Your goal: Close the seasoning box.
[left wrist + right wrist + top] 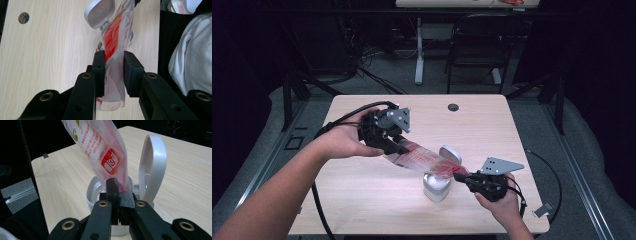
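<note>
- Holding the bag (424, 161) at both ends, you have it stretched on a slant between the two sets of fingers, its low end over the open can (436, 187) just ahead of your right fingers.
- Your right gripper (119, 201) has its fingers pinched tight on the bag's bottom edge; if the thin film slides out there, the bag swings loose from the left grip and could knock the can over.
- Your left gripper (113, 72) has its fingers partly closed on the bag's upper end, the film crumpled between the pads. That grip looks looser to me; a pull from the right could drag the bag through.
- Tugging both ends apart too hard may tear the film and spill the red contents on the table (362, 210).
- Watch the lid (153, 167), standing upright just behind the bag beyond your right fingers: brush it and it may drop shut on the bag or tip the can.
- Keep the low end over the can's mouth, or whatever pours will miss.
</note>
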A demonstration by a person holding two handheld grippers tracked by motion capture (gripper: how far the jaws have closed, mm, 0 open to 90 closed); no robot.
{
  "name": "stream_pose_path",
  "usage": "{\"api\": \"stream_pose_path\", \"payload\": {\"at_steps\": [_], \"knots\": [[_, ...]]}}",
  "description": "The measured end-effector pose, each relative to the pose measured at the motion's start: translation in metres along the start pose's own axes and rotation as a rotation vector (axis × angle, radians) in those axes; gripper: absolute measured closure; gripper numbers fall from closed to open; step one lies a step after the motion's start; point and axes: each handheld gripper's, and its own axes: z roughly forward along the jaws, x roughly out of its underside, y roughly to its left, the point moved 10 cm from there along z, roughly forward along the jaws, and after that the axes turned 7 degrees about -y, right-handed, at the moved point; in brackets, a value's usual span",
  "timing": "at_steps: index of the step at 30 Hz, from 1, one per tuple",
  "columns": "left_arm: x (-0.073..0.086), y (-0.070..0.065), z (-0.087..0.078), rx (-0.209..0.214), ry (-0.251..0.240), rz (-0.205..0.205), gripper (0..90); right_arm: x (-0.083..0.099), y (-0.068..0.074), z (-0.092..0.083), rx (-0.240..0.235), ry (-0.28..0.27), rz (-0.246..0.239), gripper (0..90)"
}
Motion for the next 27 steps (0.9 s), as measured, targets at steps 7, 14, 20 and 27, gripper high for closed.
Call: {"api": "stream_pose_path", "payload": {"at_steps": [7,14,20,27], "knots": [[0.007,0.001,0.001,0.004,-0.013,-0.02,74.2,-0.001,0.002,0.003,-0.005,-0.006,0.004,89.6],[0.019,0.002,0.001,0.004,-0.029,-0.042,74.7,-0.002,0.004,0.006,-0.013,-0.002,0.002,89.4],[0.028,0.002,0.003,0.007,-0.056,-0.071,75.0,-0.004,0.004,0.008,-0.018,-0.019,0.009,88.6],[0.033,0.002,0.002,0.007,-0.062,-0.076,75.1,-0.003,0.005,0.011,-0.021,-0.018,0.017,85.7]]}}
